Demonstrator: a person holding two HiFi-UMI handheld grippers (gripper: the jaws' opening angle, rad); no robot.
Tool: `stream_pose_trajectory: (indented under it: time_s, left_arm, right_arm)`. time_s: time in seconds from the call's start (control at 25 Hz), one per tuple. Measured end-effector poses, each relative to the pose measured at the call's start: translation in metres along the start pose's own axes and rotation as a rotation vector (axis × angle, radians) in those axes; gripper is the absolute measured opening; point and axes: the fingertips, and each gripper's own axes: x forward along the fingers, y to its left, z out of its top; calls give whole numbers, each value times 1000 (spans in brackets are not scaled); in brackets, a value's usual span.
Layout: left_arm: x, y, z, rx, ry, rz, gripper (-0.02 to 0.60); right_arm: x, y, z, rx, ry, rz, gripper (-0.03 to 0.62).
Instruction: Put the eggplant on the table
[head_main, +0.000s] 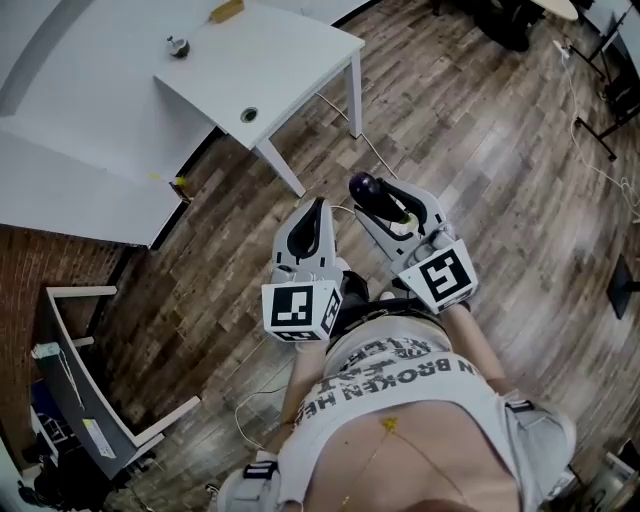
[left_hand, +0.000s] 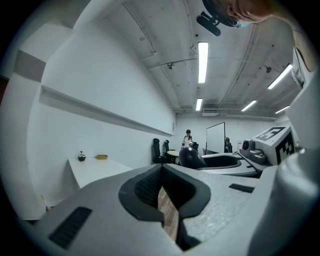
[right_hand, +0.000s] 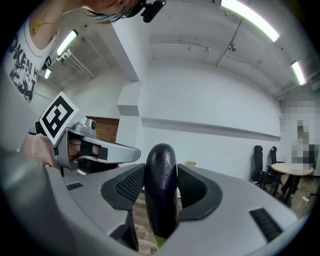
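A dark purple eggplant (head_main: 362, 186) stands nearly upright between the pads of my right gripper (head_main: 376, 192), which is shut on it, and its tip rises above the jaws. It fills the middle of the right gripper view, eggplant (right_hand: 161, 182) in gripper (right_hand: 161, 200). My left gripper (head_main: 318, 207) is beside it on the left, jaws together with nothing in them; only a thin strip of floor shows between them (left_hand: 167, 212). The white table (head_main: 270, 60) stands ahead and to the left, apart from both grippers. From the left gripper view the eggplant (left_hand: 190, 157) shows at the right.
On the table's far part sit a small dark round object (head_main: 178, 46) and a yellow block (head_main: 227, 10); a round hole (head_main: 248, 115) is near its front corner. A cable (head_main: 340, 110) lies on the wooden floor. A shelf frame (head_main: 90, 400) stands lower left. Office chairs (right_hand: 260, 162) are far off.
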Motion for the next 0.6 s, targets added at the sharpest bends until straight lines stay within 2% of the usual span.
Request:
stream_pose_trajectory:
  time_s: [0.28, 0.6]
  left_arm:
    - [36, 44, 9, -3, 0, -47, -2]
    - [52, 92, 14, -10, -3, -55, -2]
  right_arm:
    - [58, -11, 3, -3, 11, -7, 202]
    - [111, -8, 5, 0, 25, -4, 202]
